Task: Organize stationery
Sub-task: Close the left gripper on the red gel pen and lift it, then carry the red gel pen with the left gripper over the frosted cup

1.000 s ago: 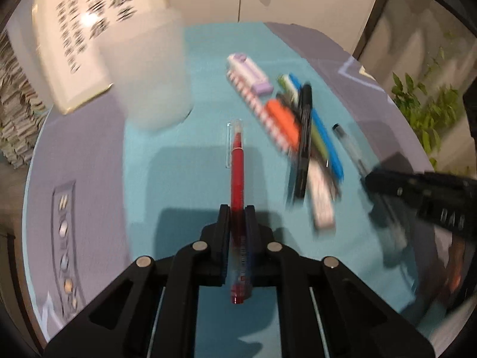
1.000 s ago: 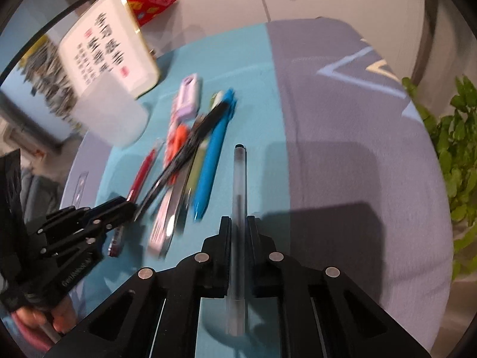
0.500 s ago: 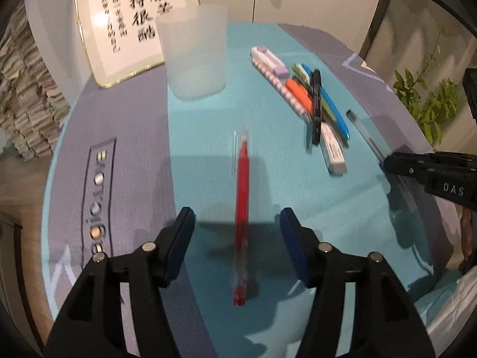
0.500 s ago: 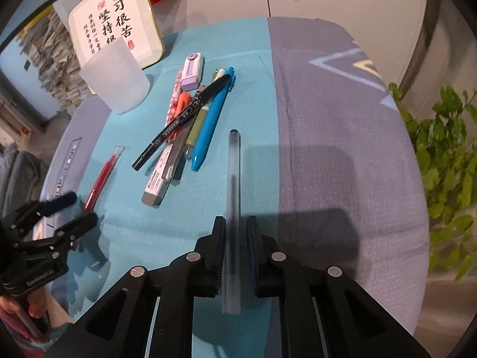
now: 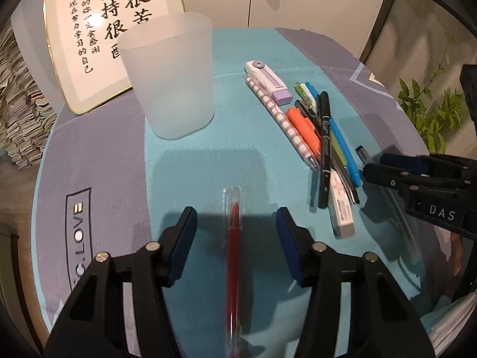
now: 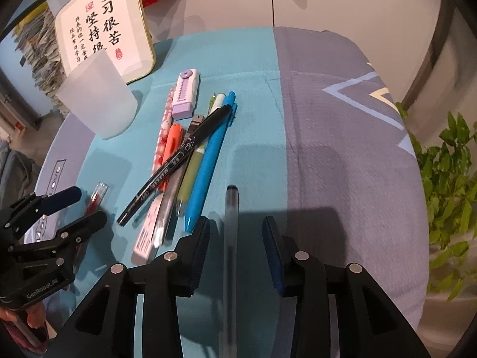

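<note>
A red pen (image 5: 232, 256) lies lengthwise between the jaws of my left gripper (image 5: 235, 213). The jaws are closing and the pads stand clear of the pen on both sides. My right gripper (image 6: 235, 220) is opening around a clear pen with a dark cap (image 6: 230, 256), which looks blurred and touches neither pad. A frosted plastic cup (image 5: 173, 74) stands upright at the far left of the teal cloth. A heap of pens and markers (image 6: 190, 155) lies between the two grippers. The left gripper (image 6: 89, 205) shows at the left edge of the right wrist view.
A purple-and-white cutter (image 5: 268, 80) and a white eraser (image 5: 342, 211) lie at the ends of the heap. A gold-framed calligraphy board (image 5: 98, 29) leans behind the cup. Paper stacks (image 5: 18, 119) sit left of the round table, a plant (image 6: 447, 173) to its right.
One second ago both grippers were shut on their pens. The left jaws spread wide first, then the right jaws parted. Both pens now sit loose between the jaws.
</note>
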Motion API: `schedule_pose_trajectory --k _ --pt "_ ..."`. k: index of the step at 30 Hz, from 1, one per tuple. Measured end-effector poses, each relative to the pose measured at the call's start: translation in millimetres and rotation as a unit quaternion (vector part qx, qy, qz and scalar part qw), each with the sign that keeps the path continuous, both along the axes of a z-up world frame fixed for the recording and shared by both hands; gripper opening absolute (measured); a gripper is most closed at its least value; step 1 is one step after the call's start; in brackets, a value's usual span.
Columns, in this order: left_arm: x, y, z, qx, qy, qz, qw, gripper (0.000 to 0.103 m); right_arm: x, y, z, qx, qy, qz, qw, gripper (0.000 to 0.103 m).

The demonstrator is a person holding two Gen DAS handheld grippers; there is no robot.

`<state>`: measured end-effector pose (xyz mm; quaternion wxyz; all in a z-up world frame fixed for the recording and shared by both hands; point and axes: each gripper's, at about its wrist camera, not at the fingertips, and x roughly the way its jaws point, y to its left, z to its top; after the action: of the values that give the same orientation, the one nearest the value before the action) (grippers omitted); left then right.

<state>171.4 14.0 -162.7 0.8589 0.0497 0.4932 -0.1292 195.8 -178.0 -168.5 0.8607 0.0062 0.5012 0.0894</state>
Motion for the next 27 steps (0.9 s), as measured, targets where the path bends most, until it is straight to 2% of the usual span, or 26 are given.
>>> schedule_pose_trajectory --k 3,5,7,8,11,20,27 --pt "3 -3 -2 0.012 -0.007 -0.004 0.9999 0.034 4 5 0 -0.009 -0.006 0.003 1.000 0.037" --pt "4 -4 -1 0.014 -0.013 -0.015 0.9997 0.012 6 8 0 -0.017 -0.010 0.004 1.000 0.035" --pt "3 -4 -1 0.011 -0.011 -0.015 0.9998 0.012 7 10 0 -0.026 -0.013 -0.001 1.000 0.014" --pt "3 -4 -1 0.011 -0.010 -0.013 0.9998 0.012 8 8 0 -0.016 -0.009 -0.003 1.000 0.010" --pt "-2 0 8 0.005 -0.023 -0.009 0.9997 0.012 6 -3 4 0.040 -0.002 -0.011 0.999 0.010" --pt "-34 17 55 -0.023 -0.081 0.000 0.9965 0.012 -36 -2 47 0.055 -0.072 -0.015 0.996 0.010" --pt "-59 23 79 -0.031 -0.117 0.007 0.9927 0.012 -70 4 77 0.064 -0.123 -0.008 0.990 0.010"
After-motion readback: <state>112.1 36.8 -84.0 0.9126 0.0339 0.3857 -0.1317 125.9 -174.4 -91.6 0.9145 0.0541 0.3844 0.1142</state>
